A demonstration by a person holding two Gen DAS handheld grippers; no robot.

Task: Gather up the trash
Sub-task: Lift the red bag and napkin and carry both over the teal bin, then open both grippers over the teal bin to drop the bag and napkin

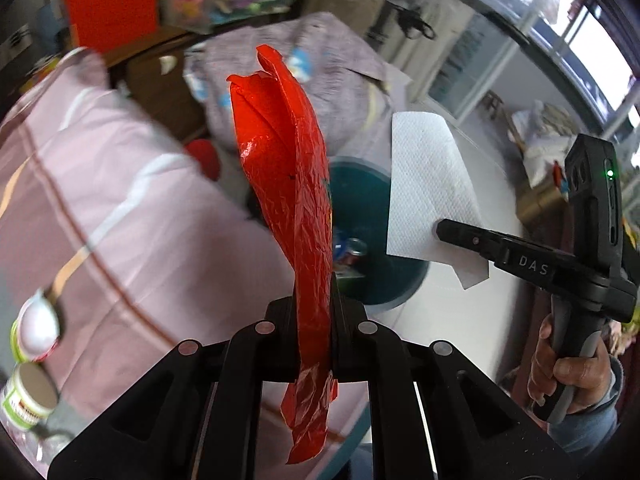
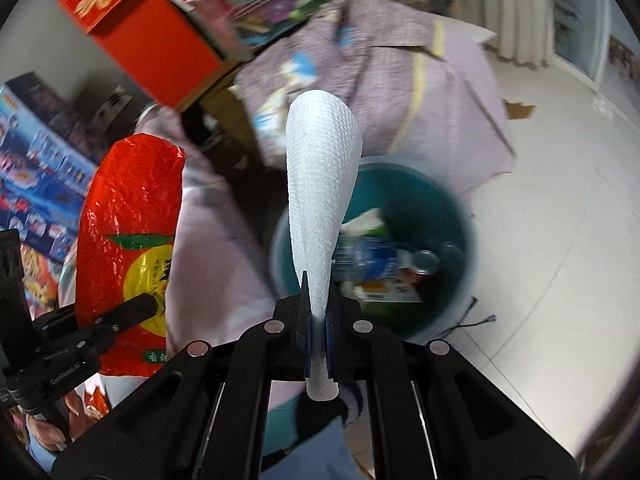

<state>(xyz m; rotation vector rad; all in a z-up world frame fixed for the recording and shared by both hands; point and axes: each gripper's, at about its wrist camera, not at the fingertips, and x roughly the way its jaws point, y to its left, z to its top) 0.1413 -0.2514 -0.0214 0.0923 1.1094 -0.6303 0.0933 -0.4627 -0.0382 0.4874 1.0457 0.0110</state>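
Note:
My left gripper (image 1: 314,300) is shut on a crinkled red snack wrapper (image 1: 288,184) that stands up between its fingers; it also shows in the right wrist view (image 2: 128,240). My right gripper (image 2: 318,312) is shut on a white paper towel (image 2: 320,184), which also shows in the left wrist view (image 1: 428,188) with the right gripper (image 1: 444,232) at the right. A teal bin (image 2: 460,216) sits on the floor beyond both, holding a plastic bottle (image 2: 368,260) and other trash; it shows in the left wrist view (image 1: 360,184) behind the wrapper.
A pink bedspread (image 1: 100,208) lies to the left, with small jars (image 1: 32,332) at its edge. A lilac cloth bundle (image 2: 380,80) sits behind the bin. Red and blue boxes (image 2: 132,28) stand at the left. White tiled floor (image 2: 560,220) spreads to the right.

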